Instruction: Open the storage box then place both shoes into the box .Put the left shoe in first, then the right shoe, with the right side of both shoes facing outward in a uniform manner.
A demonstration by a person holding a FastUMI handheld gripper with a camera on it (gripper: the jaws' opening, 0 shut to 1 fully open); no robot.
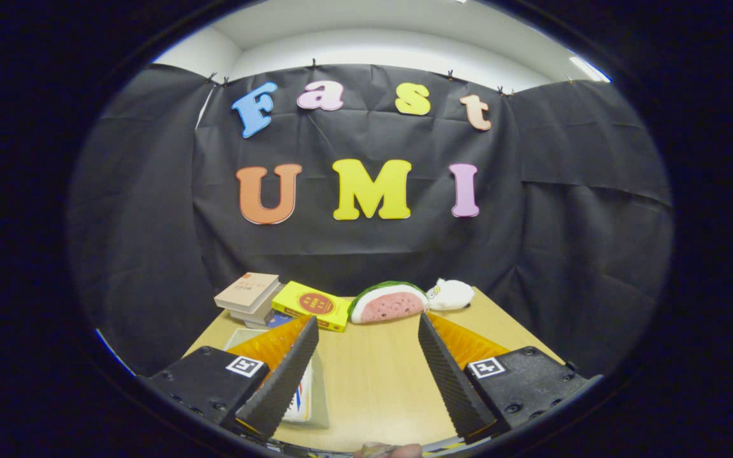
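Note:
My gripper (367, 320) is open above the wooden table (373, 381), and nothing sits between its ridged black fingers (284, 375). A pale grey container (321, 397), possibly the storage box, lies on the table under and behind the left finger. That finger hides most of it. Something white with blue and red marks (303, 395) shows inside it. I cannot tell whether the container is open or closed.
Along the table's far edge lie a stack of books (249, 296), a yellow box (311, 306), a watermelon-slice plush (389, 302) and a small white plush (450, 294). Black cloth walls surround the table. Bare tabletop stretches between and ahead of the fingers.

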